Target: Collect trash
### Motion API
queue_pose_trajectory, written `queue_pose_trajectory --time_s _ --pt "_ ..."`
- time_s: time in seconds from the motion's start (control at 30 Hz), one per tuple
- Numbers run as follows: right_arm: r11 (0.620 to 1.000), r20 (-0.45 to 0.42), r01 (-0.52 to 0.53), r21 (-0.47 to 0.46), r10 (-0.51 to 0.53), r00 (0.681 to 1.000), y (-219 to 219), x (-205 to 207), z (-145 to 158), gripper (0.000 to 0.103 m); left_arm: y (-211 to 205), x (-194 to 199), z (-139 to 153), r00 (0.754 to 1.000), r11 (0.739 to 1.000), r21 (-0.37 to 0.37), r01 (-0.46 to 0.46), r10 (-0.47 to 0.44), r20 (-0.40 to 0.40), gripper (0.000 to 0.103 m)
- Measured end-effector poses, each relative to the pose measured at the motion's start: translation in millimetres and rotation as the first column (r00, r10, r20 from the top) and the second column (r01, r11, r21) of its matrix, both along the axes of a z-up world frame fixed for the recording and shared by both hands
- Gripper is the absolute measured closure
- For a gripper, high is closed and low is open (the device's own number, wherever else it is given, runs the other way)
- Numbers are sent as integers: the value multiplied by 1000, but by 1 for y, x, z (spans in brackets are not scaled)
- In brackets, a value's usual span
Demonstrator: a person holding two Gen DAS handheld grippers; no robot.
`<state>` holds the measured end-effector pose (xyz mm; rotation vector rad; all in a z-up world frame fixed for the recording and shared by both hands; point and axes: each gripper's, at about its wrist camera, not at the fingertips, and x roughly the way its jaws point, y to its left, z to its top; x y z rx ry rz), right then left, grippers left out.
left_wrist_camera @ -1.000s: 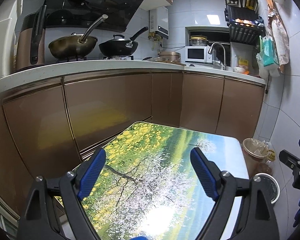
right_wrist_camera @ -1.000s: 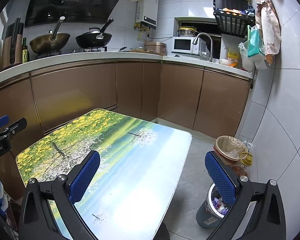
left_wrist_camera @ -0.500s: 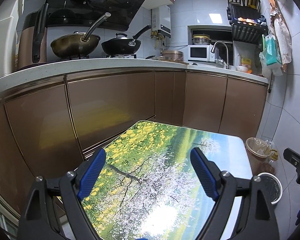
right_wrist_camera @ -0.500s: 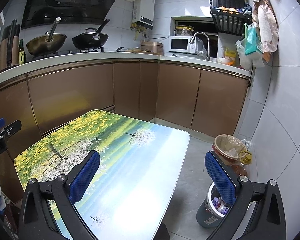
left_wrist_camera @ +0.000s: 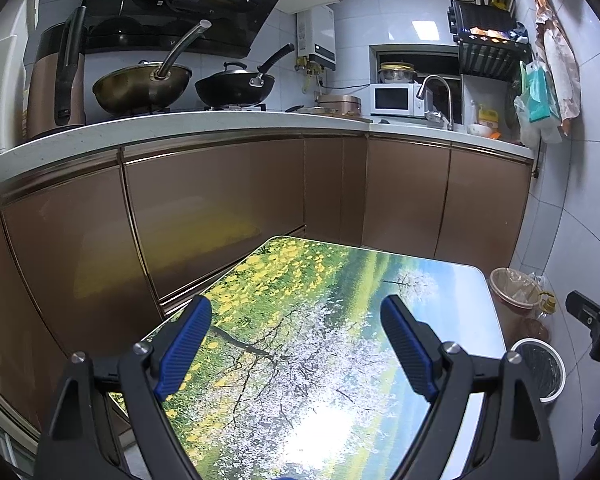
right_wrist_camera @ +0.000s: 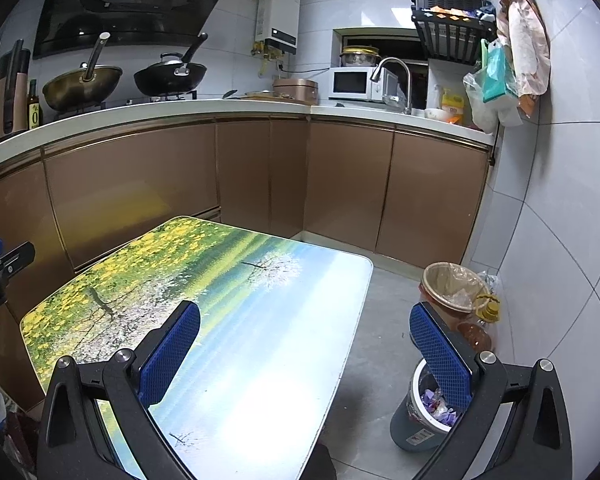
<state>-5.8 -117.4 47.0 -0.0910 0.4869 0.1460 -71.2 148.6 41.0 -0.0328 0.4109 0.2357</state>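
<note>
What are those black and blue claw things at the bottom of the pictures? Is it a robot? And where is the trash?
No robot: a person holds a grabbing tool in each hand, with a camera on each looking along its two fingers. One picture comes from the left gripper, the other from the right gripper. Both are open and hold nothing. Below them is a table printed with flowers and trees; nothing lies on the part we see. On the floor beside it stand a small bin with wrappers inside and a bag-lined bin.

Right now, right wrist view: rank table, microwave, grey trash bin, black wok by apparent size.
1. table
2. grey trash bin, partly hidden by a finger
3. black wok and microwave: look alike, both far, unranked.
</note>
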Motion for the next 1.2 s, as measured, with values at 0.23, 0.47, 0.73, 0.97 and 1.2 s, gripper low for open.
queue_pose_trajectory --time_s 0.23,0.47,0.73,0.97,1.2 --pt "999 4 52 -15 -52 999 -7 1 -3 0 -6 4 -3 1000 1000 -3 11 -11 -12 17" --pt "996 31 78 -32 -77 997 -14 -2 -2 0 -14 9 -5 999 1000 -1 31 -31 -25 17" --pt "994 71 99 -41 -96 993 -24 -6 5 0 -21 14 -1 999 999 5 37 -37 -23 17" --pt "993 76 114 -33 -111 991 -32 -3 4 0 -32 21 0 998 998 16 65 -65 -21 17" --pt "991 70 130 -26 -128 989 -37 -2 1 0 -41 27 0 995 996 3 94 -94 -14 17"
